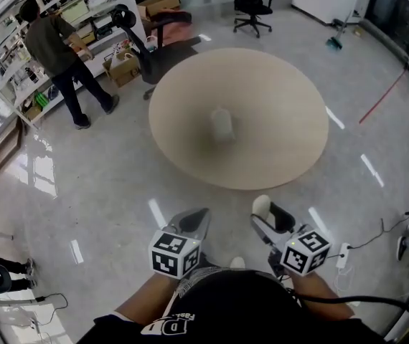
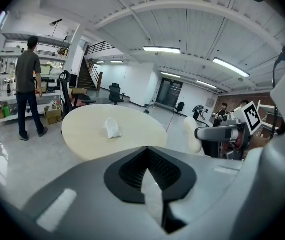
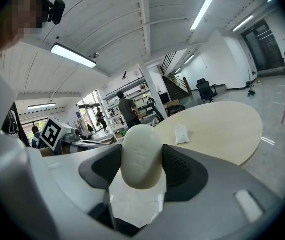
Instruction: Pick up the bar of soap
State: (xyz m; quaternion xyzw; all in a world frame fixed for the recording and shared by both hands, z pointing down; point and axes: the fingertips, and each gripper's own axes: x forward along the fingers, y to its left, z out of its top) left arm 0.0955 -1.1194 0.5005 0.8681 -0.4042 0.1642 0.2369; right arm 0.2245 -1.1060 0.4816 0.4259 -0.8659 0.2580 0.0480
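Observation:
My right gripper (image 1: pixel 265 218) is shut on a white oval bar of soap (image 1: pixel 261 206), held low in front of the person's body, short of the table. In the right gripper view the bar of soap (image 3: pixel 141 156) stands upright between the two dark pads of the right gripper (image 3: pixel 141 170). The left gripper view shows the same bar of soap (image 2: pixel 192 134) at the right. My left gripper (image 1: pixel 193 221) hangs beside it with its jaws together and nothing in them; they also look shut on the left gripper (image 2: pixel 150 184). A small white object (image 1: pixel 222 124) lies on the round table (image 1: pixel 283 149).
A person (image 1: pixel 52 45) stands at shelves at the far left, next to a cardboard box (image 1: pixel 123 67). A black office chair (image 1: pixel 141 43) stands behind the table and another chair (image 1: pixel 252 2) farther back. A power strip (image 1: pixel 343 255) and cables lie on the floor at the right.

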